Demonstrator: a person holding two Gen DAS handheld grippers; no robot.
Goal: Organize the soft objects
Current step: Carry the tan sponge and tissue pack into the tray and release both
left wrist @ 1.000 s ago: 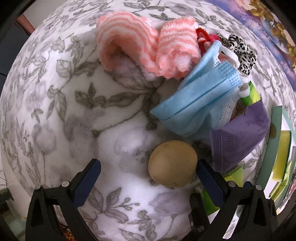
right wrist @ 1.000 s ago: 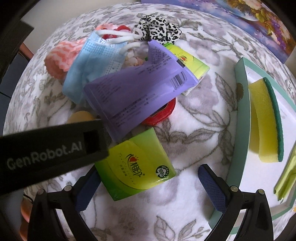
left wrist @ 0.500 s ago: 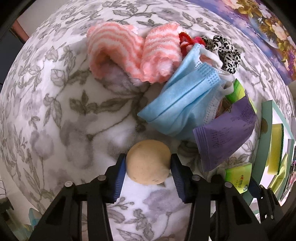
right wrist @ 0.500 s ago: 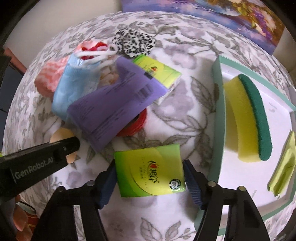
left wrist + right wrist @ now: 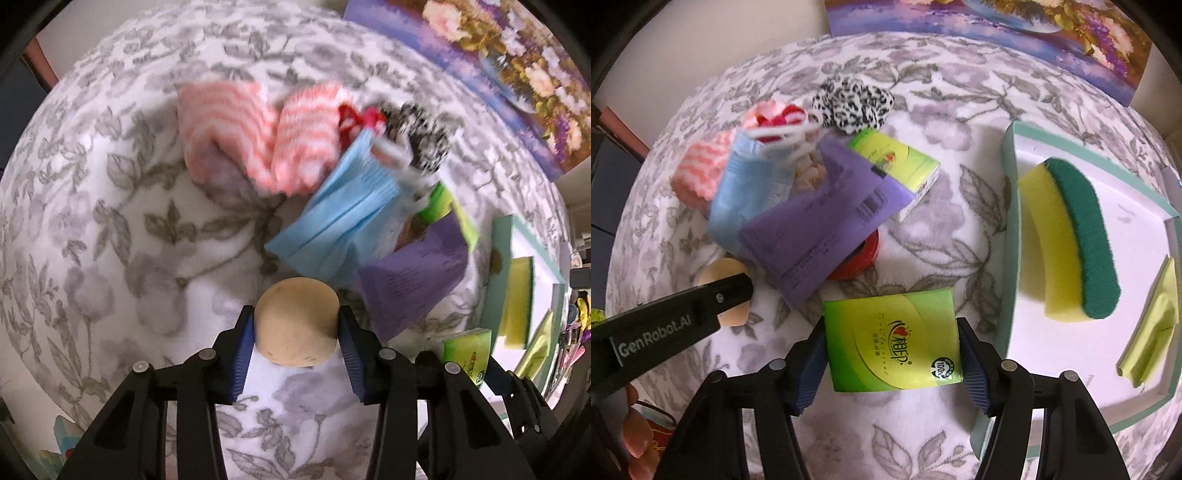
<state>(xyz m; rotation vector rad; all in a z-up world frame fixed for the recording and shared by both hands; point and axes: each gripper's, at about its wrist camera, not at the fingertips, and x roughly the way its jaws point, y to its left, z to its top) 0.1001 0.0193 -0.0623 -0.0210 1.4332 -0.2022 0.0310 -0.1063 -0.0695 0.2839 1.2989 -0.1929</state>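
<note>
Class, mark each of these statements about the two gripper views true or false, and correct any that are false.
1. The left gripper is shut on the tan ball. True.
2. The right gripper is empty. False: it is shut on the green tissue pack.
3. A yellow and green sponge lies in the white tray. True.
4. The blue face mask lies inside the tray. False: it is in the pile on the floral cloth.
5. The purple packet partly covers a red item. True.
</note>
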